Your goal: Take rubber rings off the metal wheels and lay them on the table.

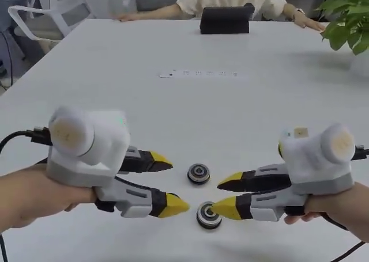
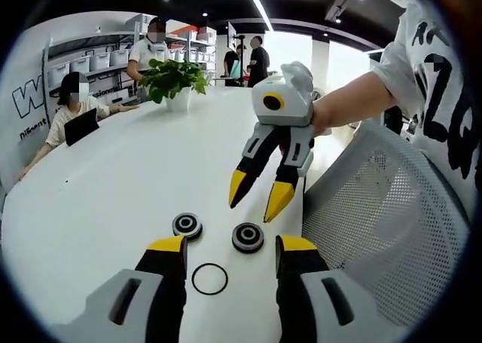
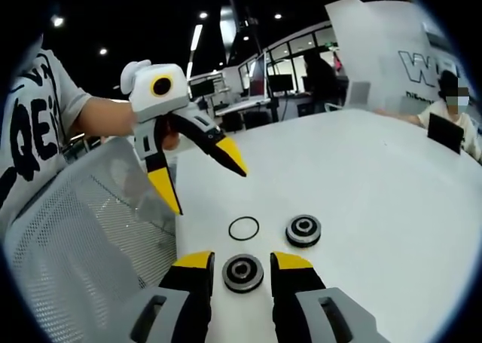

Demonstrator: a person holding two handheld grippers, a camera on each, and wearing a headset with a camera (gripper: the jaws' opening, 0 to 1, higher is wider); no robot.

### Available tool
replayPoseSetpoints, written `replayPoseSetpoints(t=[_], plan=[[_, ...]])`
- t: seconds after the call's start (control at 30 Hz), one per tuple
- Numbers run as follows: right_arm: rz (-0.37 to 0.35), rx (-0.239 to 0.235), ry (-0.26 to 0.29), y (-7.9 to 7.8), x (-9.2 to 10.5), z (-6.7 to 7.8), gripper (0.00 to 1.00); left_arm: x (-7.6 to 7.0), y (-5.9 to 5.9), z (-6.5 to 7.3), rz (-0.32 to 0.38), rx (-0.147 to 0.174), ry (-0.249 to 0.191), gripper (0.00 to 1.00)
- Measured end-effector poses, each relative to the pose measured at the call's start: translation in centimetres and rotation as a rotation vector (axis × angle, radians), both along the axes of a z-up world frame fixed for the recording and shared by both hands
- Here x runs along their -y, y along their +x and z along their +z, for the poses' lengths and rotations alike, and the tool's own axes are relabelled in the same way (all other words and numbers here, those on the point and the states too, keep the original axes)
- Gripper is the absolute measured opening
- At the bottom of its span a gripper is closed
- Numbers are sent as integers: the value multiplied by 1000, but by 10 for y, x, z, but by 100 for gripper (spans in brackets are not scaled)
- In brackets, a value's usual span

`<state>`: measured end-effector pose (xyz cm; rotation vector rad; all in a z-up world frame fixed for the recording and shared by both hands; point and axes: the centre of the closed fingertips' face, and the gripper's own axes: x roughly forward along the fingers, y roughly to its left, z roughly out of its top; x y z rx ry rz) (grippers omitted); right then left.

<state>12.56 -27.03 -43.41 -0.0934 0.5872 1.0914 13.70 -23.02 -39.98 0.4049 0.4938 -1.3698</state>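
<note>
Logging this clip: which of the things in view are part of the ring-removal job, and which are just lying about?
Job: near metal wheel; far metal wheel; loose rubber ring on the table; left claw, open; right claw, open.
Lying about: potted plant; black case; socket strip; mesh chair; seated person.

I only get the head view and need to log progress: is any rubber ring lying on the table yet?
Observer: Yes. In the left gripper view one black rubber ring lies flat on the table, just ahead of the left gripper.
Operator: Touching a wheel?
Observer: No, it lies apart from the near wheel and the far wheel.
Operator: Where does the right gripper point?
Observer: Its own view has the near wheel between its open fingers.
</note>
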Motion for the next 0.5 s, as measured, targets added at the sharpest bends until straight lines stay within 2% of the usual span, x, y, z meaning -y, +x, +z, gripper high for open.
replayPoseSetpoints(t=[0.5], plan=[[-29,-19,-15,-7,11,-19,26,23,-9,-21,-54,-37,26,41]])
